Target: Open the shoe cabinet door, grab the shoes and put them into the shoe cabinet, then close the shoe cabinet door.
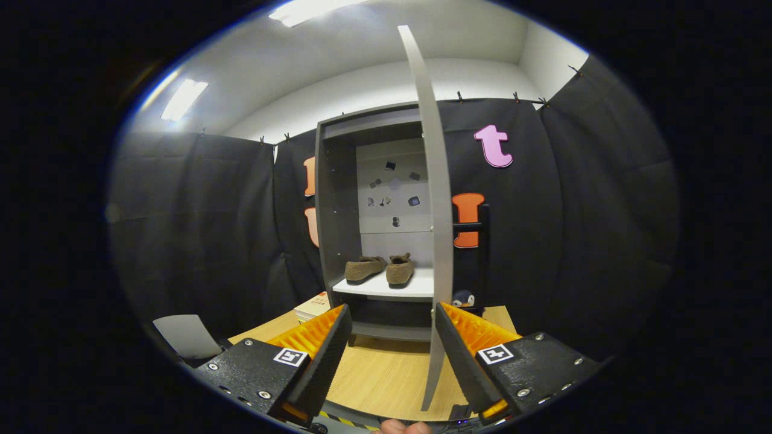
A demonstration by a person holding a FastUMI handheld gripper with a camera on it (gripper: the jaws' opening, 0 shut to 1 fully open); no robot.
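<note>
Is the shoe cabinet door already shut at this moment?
No. The door stands open edge-on between the open gripper fingers, and both shoes sit on the cabinet shelf behind it.

Black cloth (193, 229) is hung round the booth, clipped along its top edge below a white wall (374, 90). Two ceiling lights (184, 99) are lit. A wooden table (386, 374) is seen below.

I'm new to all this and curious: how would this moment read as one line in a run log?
stage: shoes shelved, door left | shoes: on cabinet shelf | cabinet door: open, edge-on | gripper: open, empty
</note>
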